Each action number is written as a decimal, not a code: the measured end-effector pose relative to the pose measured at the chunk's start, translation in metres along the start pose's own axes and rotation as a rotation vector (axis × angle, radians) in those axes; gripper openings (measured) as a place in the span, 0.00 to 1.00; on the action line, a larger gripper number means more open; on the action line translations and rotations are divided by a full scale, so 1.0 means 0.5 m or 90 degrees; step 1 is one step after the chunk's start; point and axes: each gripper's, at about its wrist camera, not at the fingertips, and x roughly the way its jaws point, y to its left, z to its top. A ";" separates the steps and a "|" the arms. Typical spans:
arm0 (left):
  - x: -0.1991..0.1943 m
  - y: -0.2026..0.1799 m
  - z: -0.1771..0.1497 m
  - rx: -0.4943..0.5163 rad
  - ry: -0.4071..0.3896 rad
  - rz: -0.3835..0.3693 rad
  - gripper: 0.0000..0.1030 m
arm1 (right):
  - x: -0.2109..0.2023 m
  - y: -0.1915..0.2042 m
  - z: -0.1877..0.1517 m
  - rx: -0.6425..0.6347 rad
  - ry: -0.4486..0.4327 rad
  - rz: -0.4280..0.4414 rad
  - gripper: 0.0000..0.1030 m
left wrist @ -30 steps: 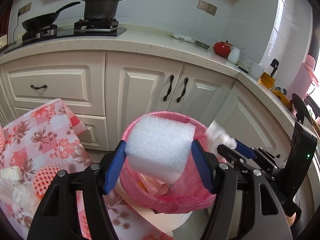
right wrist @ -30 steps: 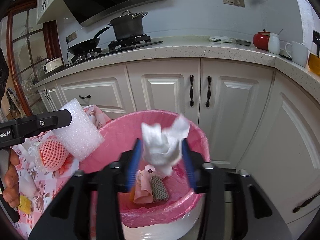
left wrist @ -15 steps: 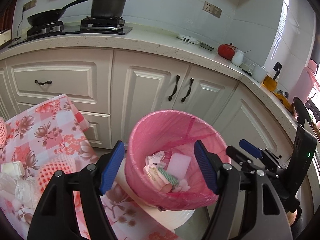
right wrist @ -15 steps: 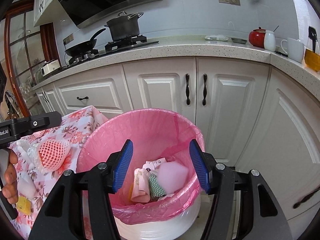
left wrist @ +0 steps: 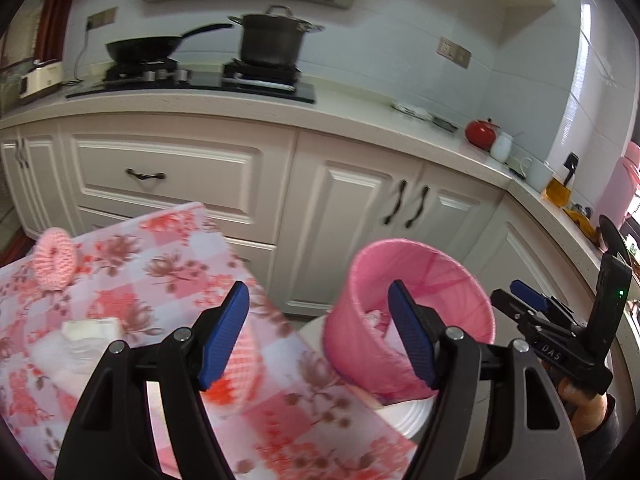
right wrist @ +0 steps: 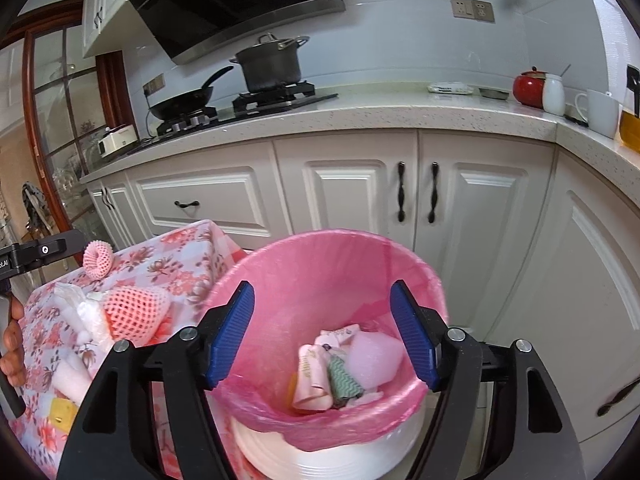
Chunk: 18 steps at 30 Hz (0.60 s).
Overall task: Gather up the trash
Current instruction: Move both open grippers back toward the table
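Observation:
The pink-lined trash bin (right wrist: 332, 236) stands on the floor by the flowered table (left wrist: 160, 272). Inside the bin lie a foam block (right wrist: 374, 358), wrappers (right wrist: 310, 376) and a green-striped scrap (right wrist: 342, 376). My right gripper (right wrist: 322, 304) hangs over the bin, its jaws opening, with nothing between them. My left gripper (left wrist: 318, 312) is open and empty, over the table's edge left of the bin (left wrist: 352, 344). On the table lie a red foam net (right wrist: 134, 312), a pink net ring (left wrist: 54, 264), white tissue (left wrist: 90, 328) and a white foam piece (right wrist: 70, 376).
White cabinets (right wrist: 344, 200) and a stone counter (right wrist: 400, 112) close off the back and right. A pot (right wrist: 272, 66) and pan (right wrist: 180, 102) sit on the stove. A red jar (right wrist: 528, 86) and mugs (right wrist: 596, 110) stand at the counter's right. A hand (right wrist: 12, 344) holds the left gripper.
The left gripper let the white foam block fall into the bin and the right let go of its crumpled tissue. The left gripper then swung left toward the table. The right jaws widened.

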 end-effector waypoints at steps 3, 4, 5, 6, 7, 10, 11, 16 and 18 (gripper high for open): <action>-0.032 0.040 -0.003 -0.007 -0.011 0.019 0.67 | -0.001 0.023 0.002 -0.007 0.000 0.008 0.69; -0.045 0.057 -0.004 -0.012 -0.016 0.026 0.67 | -0.001 0.033 0.003 -0.010 -0.001 0.011 0.69; -0.058 0.074 -0.005 -0.015 -0.020 0.035 0.67 | 0.000 0.041 0.003 -0.012 -0.001 0.014 0.70; -0.071 0.092 -0.007 -0.017 -0.025 0.044 0.67 | 0.000 0.049 0.004 -0.015 -0.001 0.017 0.70; -0.083 0.107 -0.009 -0.019 -0.029 0.053 0.67 | 0.000 0.059 0.004 -0.018 -0.001 0.021 0.71; -0.114 0.154 -0.018 -0.030 -0.036 0.075 0.67 | 0.005 0.085 0.006 -0.027 0.003 0.030 0.71; -0.124 0.171 -0.021 -0.036 -0.038 0.082 0.67 | 0.007 0.094 0.006 -0.029 0.004 0.033 0.71; -0.167 0.248 -0.039 -0.062 -0.048 0.111 0.67 | 0.013 0.145 0.005 -0.045 0.011 0.053 0.71; -0.181 0.279 -0.047 -0.075 -0.050 0.122 0.67 | 0.015 0.172 0.003 -0.054 0.014 0.064 0.71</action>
